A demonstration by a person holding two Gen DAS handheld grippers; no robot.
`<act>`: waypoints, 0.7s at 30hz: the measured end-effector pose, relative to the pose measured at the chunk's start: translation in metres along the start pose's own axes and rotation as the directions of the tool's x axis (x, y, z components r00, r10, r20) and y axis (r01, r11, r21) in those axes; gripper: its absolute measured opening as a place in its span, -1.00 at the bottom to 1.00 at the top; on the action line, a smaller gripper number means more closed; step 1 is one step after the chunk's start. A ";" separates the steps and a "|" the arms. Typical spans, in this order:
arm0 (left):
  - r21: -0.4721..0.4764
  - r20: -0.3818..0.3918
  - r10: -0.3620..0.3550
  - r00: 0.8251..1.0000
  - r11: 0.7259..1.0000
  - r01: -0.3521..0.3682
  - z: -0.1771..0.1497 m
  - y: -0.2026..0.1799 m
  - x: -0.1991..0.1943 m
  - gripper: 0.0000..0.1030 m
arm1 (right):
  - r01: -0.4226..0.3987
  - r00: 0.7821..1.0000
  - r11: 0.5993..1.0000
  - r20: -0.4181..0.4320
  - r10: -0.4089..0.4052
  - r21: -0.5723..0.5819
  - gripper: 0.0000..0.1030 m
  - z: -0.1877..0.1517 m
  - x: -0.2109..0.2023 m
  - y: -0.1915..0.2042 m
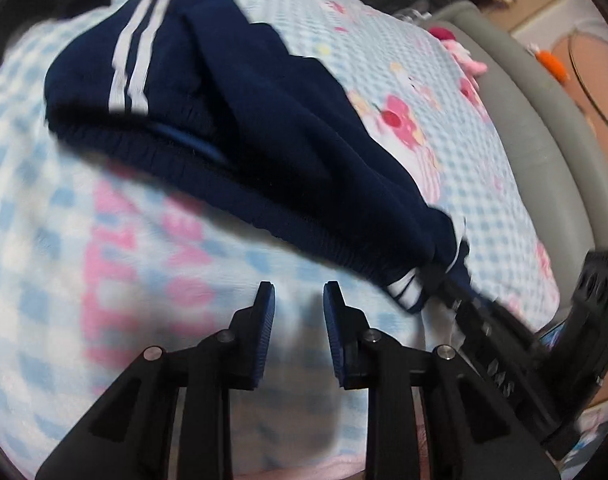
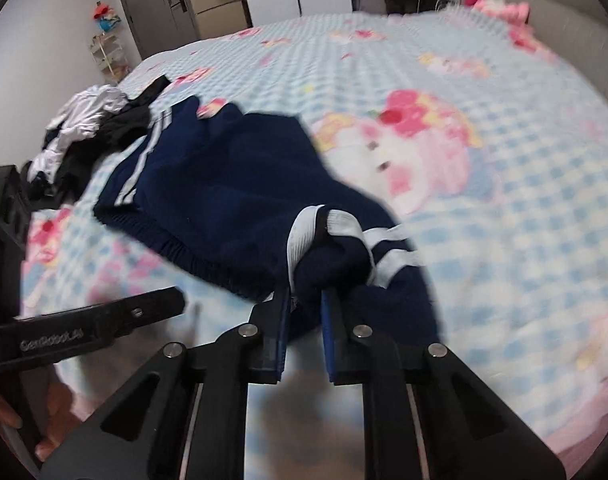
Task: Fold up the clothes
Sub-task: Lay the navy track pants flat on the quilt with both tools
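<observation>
- Navy track shorts (image 2: pixel 231 184): soft matt knit cloth, gathered ribbed waistband, smooth white side stripes.
- Bed cover (image 2: pixel 484 240): matt, waffle-textured cloth, printed in blue checks and pink cartoons.
- Right gripper (image 2: pixel 306 312): matt black plastic, shiny metal pins, ridged blue pads.
- Left gripper (image 1: pixel 299 304): the same finish.
- Bed frame (image 1: pixel 536 128): smooth grey padding.

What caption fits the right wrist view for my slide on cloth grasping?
Right tool pinches the striped end of navy track pants on a checked bedspread.
</observation>
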State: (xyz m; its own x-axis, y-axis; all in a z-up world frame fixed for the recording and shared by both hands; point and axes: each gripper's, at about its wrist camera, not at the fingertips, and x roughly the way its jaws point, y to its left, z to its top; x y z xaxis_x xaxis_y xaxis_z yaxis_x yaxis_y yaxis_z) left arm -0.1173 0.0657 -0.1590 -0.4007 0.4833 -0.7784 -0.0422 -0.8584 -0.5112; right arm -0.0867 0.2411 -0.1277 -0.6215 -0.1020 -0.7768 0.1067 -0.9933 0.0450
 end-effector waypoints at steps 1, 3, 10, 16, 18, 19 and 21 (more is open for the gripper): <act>0.001 0.002 0.000 1.000 1.000 0.000 0.001 0.000 -0.001 -0.50 | 0.029 1.000 1.000 0.009 -0.029 0.002 -0.74 0.002 -0.001 -0.006; -0.020 0.021 0.011 1.000 1.000 -0.010 -0.002 0.007 -0.008 -0.50 | 0.046 0.999 0.997 0.008 -0.047 0.055 -0.74 0.007 -0.004 -0.024; -0.092 0.159 0.200 0.967 0.978 -0.187 0.006 0.047 -0.052 -0.49 | -0.043 0.998 0.995 -0.040 0.047 0.087 -0.56 -0.002 -0.026 -0.030; -0.043 0.169 0.333 0.928 0.943 -0.330 0.038 0.051 -0.042 -0.19 | -0.051 0.995 0.995 -0.085 0.044 -0.081 -0.50 -0.015 -0.016 0.020; -0.004 0.127 0.364 0.923 0.930 -0.366 0.042 0.051 -0.027 -0.09 | -0.008 0.996 0.998 -0.087 0.002 -0.065 -0.46 -0.012 -0.007 0.016; 0.016 0.103 0.380 0.919 0.923 -0.383 0.043 0.052 -0.019 -0.09 | 0.011 0.996 0.999 -0.090 -0.015 -0.048 -0.46 -0.009 -0.001 0.010; 0.055 0.096 0.402 0.911 0.911 -0.408 0.041 0.049 -0.011 -0.11 | 0.030 0.995 1.000 -0.093 -0.031 -0.009 -0.47 -0.007 0.007 -0.001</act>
State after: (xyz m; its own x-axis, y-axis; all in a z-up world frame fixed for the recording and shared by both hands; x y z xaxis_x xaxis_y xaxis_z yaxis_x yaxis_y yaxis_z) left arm -0.1526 0.0109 -0.1601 -0.4697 0.0786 -0.8793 0.0748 -0.9889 -0.1284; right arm -0.0863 0.2420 -0.1377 -0.5493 -0.0658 -0.8330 0.0951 -0.9953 0.0159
